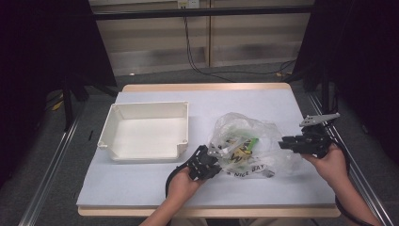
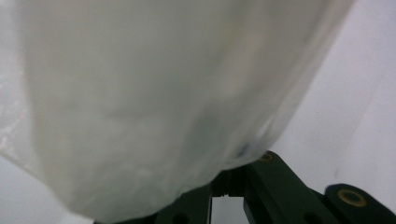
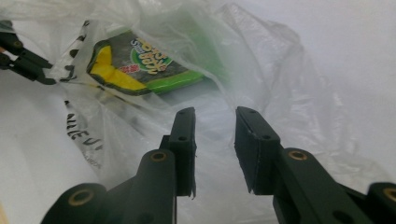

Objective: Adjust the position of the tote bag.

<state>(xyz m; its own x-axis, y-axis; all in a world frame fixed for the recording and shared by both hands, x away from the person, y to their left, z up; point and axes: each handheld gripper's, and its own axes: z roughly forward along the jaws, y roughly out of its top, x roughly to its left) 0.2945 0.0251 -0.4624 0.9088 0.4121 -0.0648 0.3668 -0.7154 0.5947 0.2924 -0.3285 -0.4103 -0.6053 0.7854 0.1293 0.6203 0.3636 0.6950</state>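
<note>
Black jaws of the right tongs (image 3: 215, 126) stand nearest the lens in the right gripper view, parted to a narrow gap with nothing pressed between them, their tips just short of the clear plastic bag (image 3: 261, 79).

Taking the bag (image 1: 249, 143) as the landmark: beneath it lies the worktop (image 1: 244, 101), covered in pale sheet. To the bag's left, a little apart, sits an empty white tray (image 1: 115, 127). At the bag's near-left corner the left tongs (image 1: 210, 160) are clamped shut on the film, which drapes milky and blurred over their jaws in the left gripper view (image 2: 154, 102). At the bag's right edge the right tongs (image 1: 286, 142) hover level, aimed at the film.

Inside the bag, toward its middle, lies a green and yellow snack packet (image 3: 140, 67).

By the look of it, the step in hand is opening the bag to get the packet out: one side is pinned, the other not yet caught. The next move likely calls for the right tongs to pinch a single layer of film at the mouth and draw it away.

Black capitals on the bag read "NICE WAY" (image 1: 249, 170). The packet's own lettering is too small to read.
</note>
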